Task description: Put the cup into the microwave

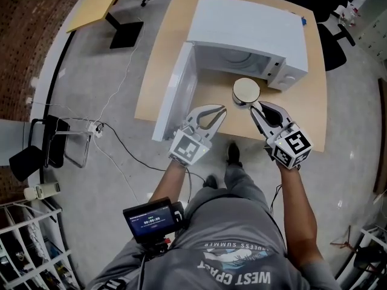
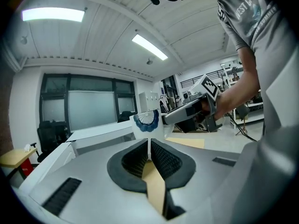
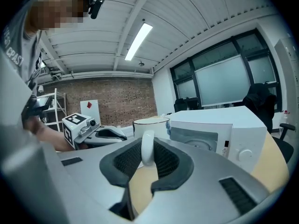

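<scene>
- Table (image 1: pixel 314 101): wood top; bare strip runs along the near edge in front of the microwave, w/ more bare top to the R of it.
- Microwave (image 1: pixel 248 29): white, sits toward the far side of the table, cavity open & facing the person.
- Door (image 1: pixel 178 95): swung fully out to the L, free edge reaches about the table's near edge, so it walls off the L side of the approach.
- L gripper (image 1: pixel 221 109): just beside the door's free edge, over the near strip. Jaws closed tip to tip, nothing btw them.
- R gripper (image 1: pixel 254 106): well apart from the L one, jaws clamped on the cup's handle (image 3: pixel 147 148).
- Cup (image 1: pixel 246 91): white, dark rim, upright, in front of the cavity mouth toward its R half, outside the microwave. Can't tell if it rests on the table or is lifted.
- Gap btw cup & cavity mouth looks clear; the door side is the tighter one.
</scene>
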Demonstrator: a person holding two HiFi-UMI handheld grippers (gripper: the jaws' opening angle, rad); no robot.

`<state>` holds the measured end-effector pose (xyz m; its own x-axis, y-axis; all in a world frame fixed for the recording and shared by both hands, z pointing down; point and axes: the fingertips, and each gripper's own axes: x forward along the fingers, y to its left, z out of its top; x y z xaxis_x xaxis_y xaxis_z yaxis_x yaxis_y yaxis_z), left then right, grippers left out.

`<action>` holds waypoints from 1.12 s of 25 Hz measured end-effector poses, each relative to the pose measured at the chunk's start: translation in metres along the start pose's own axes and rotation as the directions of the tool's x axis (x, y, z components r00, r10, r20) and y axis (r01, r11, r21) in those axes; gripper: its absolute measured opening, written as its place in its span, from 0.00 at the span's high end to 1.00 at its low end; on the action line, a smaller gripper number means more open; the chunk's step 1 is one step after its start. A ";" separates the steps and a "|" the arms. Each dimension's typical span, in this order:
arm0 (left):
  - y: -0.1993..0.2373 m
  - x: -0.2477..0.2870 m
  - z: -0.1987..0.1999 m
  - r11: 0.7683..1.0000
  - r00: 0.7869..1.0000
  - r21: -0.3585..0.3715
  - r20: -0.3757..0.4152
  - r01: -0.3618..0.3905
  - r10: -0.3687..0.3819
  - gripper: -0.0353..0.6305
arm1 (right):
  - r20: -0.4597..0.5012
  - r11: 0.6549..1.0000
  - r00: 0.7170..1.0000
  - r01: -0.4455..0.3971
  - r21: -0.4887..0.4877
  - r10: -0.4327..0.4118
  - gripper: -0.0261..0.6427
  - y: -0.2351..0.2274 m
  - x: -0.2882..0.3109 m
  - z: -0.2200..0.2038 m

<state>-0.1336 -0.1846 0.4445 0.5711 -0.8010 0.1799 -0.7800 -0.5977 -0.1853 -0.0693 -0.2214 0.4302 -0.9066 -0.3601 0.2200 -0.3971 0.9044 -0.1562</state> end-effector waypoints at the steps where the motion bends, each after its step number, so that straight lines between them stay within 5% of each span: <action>1: 0.002 0.008 -0.002 1.000 1.000 -0.009 0.000 -0.002 0.002 0.91 | -0.004 1.000 1.000 0.001 0.003 -0.001 0.85 -0.009 0.003 -0.002; 13: 0.044 0.082 -0.043 0.998 0.998 -0.052 -0.054 -0.044 0.041 0.91 | -0.031 0.997 0.999 0.016 0.072 -0.014 0.85 -0.101 0.065 -0.043; 28: 0.083 0.108 -0.092 0.987 0.990 -0.135 -0.117 -0.092 0.077 0.91 | -0.071 0.989 0.993 0.098 0.113 -0.091 0.85 -0.174 0.145 -0.091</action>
<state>-0.1597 -0.3178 0.5372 0.4758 -0.8349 0.2767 -0.8567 -0.5112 -0.0691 -0.1185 -0.4103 0.5764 -0.8544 -0.4237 0.3008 -0.4981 0.8327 -0.2420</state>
